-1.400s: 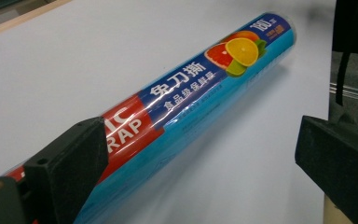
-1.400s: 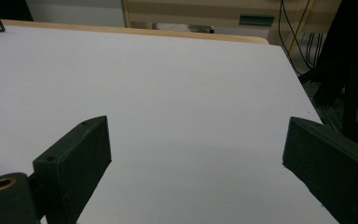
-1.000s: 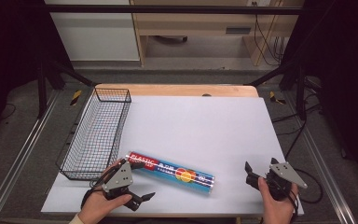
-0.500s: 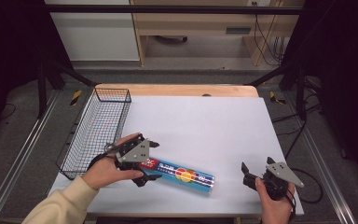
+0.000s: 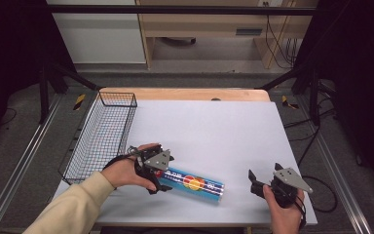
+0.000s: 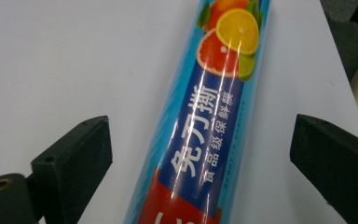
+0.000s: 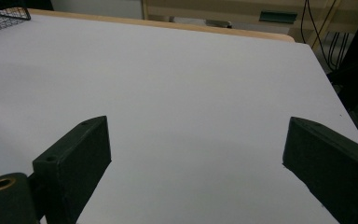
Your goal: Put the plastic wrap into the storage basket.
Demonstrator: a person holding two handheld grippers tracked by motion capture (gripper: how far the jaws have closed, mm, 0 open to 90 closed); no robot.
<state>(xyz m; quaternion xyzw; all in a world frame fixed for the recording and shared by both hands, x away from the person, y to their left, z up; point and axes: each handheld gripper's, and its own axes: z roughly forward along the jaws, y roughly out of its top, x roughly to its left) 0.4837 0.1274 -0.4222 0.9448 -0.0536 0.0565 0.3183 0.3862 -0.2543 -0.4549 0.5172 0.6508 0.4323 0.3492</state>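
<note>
A blue roll of cling film with fruit pictures lies near the front edge of the white table top. My left gripper is at the roll's left end. In the left gripper view the roll runs between the jaws of the left gripper. They have just been closing a little but stand wide, with gaps on both sides and neither pad touching. My right gripper rests at the front right, apart from the roll. It is open in the right gripper view, with bare table between its fingers.
A black wire basket stands along the table's left edge, and its corner appears far off in the right gripper view. A wooden strip borders the table's far edge. Black frame legs and cables stand beyond the table.
My left hand has moved from the front left edge up and to the right, onto the roll's left end. The roll and my right hand have stayed in place.
</note>
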